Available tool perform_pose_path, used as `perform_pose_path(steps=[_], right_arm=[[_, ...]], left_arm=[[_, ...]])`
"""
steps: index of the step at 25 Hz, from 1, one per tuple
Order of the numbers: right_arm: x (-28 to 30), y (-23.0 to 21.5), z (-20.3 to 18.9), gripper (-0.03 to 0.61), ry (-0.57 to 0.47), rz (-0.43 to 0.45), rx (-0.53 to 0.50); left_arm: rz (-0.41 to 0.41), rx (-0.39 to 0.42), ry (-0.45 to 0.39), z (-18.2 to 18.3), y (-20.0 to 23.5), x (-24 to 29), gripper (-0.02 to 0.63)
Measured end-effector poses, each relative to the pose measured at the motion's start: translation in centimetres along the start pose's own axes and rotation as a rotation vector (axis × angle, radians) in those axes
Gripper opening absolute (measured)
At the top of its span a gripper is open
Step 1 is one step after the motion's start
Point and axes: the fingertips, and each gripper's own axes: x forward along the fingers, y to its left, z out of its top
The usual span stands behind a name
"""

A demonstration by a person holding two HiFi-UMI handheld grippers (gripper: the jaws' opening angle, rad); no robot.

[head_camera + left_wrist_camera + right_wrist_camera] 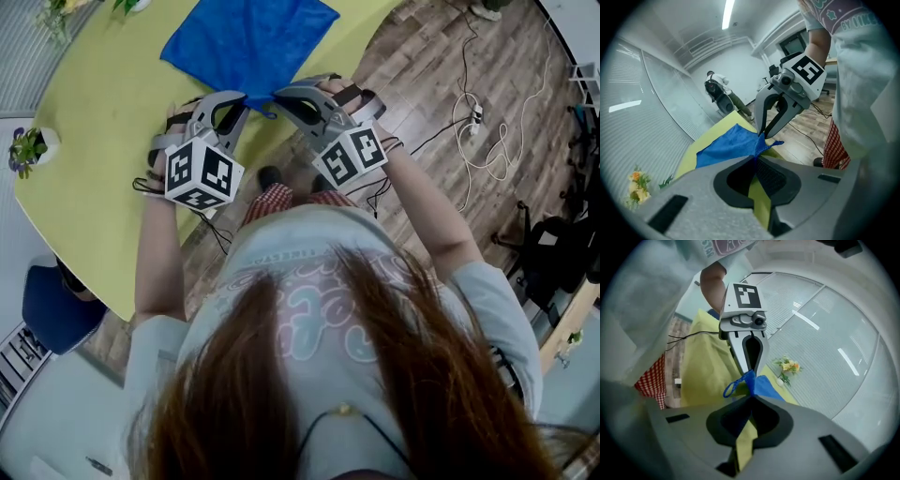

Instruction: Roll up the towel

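Blue towel (248,37) spread on yellow table (103,141)

**Bright room, plank floor, curved table**

A yellow-green table (103,141) fills the upper left of the head view; brown wood-plank floor (422,66) lies to its right, with white cables (497,150) and a power strip (476,114) at upper right; a blue chair (52,309) sits lower left; pale blinds (642,108) line the left gripper view's left side; a ceiling strip light (727,14) glows at its top.

yellow table (103,141) | small potted plant (28,147) | power strip (476,113) on wooden floor (441,56)
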Motion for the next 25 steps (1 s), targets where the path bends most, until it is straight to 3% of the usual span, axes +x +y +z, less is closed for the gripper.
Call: perform_pose_path(steps=[6, 9, 16, 25], right_arm=[[-1.8, 1.0, -0.4, 0.012, -0.004, 0.126, 0.086], [-1.4, -0.2, -0.9, 0.013, 0.005, 0.112, 0.137], [0.8, -1.6, -2.3, 0.014, 0.052, 0.269, 0.384], [3.1, -3.1, -5.0, 0.025, 0.162, 0.358, 0.489]], left_arm=[[-0.064, -0.014, 0.016, 1.0, -2.0, 0.0, 0.02], [-0.061, -0.037, 0.03, 0.7, -1.2, 0.3, 0.02], [-0.127, -0.052, 0.077, -0.9, 1.2, 1.4, 0.021], [-0.209, -0.081, 0.09, -2.3, 3.9, 3.7, 0.021]])
